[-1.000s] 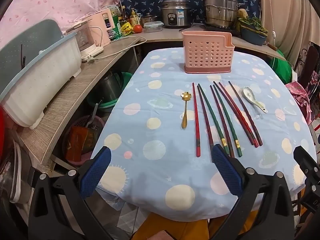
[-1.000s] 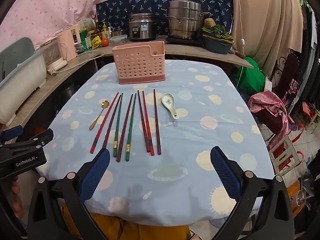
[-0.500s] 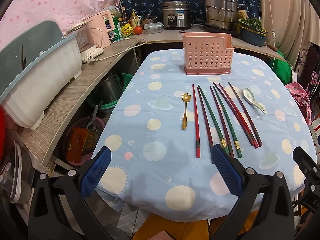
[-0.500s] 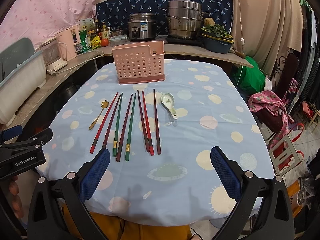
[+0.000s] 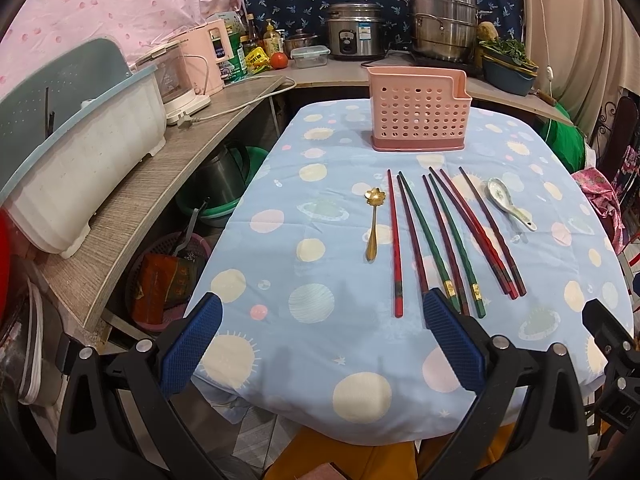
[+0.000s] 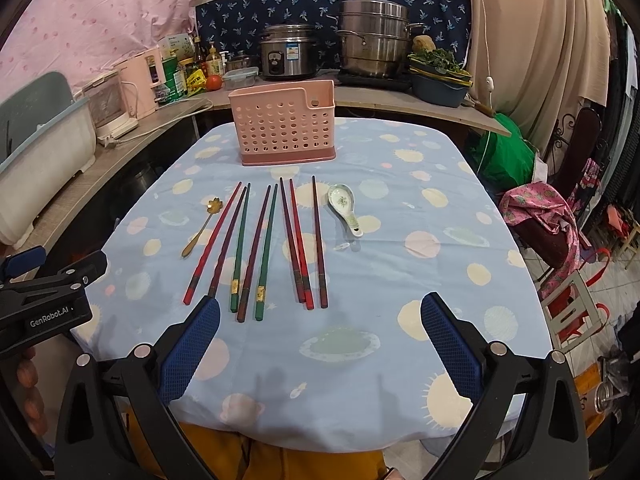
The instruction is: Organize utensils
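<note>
Nothing much has moved since a second ago: both grippers hang over the near edge of the table just as before, and the spoons and chopsticks lie where they were. The left gripper [image 5: 322, 340] is spread wide with nothing between its blue pads [image 5: 192, 344], and the right gripper [image 6: 320, 340] is spread wide and holds nothing too. From the left camera, the pink basket [image 5: 418, 120] stands upright at 12 o'clock on the far part of the table [image 5: 320, 240], which wears a light blue cloth with round spots. Between the basket and the grippers lies a row of chopsticks [image 5: 444, 236], red, dark purple and green ones, side by side and pointing toward the basket. The gold spoon [image 5: 374, 222] with a flower-shaped bowl lies just beside the leftmost red chopstick, at about 11 o'clock from the row's middle. The white spoon [image 5: 510, 202] with a little green picture lies near the rightmost chopstick, at about 2 o'clock from the row's middle. From the right camera, the basket [image 6: 284, 132] sits at 12 o'clock, the chopsticks [image 6: 264, 248] lie at 11 o'clock, and the white spoon [image 6: 345, 208] is just right of them. The left gripper's black body [image 6: 44, 300] shows at 9 o'clock in that view, with fingers of a hand [image 6: 28, 384] under it. Behind the table a rice cooker [image 6: 286, 52] and a big steel pot [image 6: 374, 36] stand on a counter.
</note>
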The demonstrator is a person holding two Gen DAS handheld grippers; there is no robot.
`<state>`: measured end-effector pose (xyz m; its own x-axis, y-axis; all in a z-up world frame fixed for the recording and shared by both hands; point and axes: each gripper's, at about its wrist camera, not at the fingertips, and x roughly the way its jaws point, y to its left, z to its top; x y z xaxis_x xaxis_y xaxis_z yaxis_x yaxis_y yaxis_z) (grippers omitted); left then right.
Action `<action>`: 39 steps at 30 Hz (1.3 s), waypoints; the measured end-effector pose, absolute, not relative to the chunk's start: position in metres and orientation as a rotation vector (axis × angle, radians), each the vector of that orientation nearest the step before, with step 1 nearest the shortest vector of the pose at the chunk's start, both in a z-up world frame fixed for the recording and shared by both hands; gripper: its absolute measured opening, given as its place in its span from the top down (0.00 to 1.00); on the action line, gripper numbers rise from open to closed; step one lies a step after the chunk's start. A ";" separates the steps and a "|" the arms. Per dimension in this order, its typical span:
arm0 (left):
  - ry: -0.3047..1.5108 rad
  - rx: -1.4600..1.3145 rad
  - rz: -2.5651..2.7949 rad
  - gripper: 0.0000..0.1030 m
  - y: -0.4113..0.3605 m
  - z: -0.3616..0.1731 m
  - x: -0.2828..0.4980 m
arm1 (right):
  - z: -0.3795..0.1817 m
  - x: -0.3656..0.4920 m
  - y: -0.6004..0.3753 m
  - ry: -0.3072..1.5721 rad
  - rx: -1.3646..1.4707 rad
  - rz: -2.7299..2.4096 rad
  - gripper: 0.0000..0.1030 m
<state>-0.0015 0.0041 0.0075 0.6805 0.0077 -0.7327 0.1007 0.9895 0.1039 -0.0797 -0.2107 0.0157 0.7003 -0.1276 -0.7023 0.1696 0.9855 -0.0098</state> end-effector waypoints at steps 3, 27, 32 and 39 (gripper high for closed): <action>0.821 0.139 -0.052 0.07 0.004 0.008 -0.002 | 0.016 -0.080 -0.210 0.779 0.054 -0.165 0.06; 0.819 0.137 -0.056 0.07 0.003 0.006 -0.003 | 0.015 -0.080 -0.211 0.778 0.059 -0.173 0.06; 0.816 0.138 -0.059 0.07 0.002 0.005 -0.004 | 0.014 -0.080 -0.211 0.780 0.069 -0.174 0.06; 0.816 0.138 -0.058 0.07 0.001 0.005 -0.004 | 0.014 -0.080 -0.212 0.783 0.071 -0.171 0.06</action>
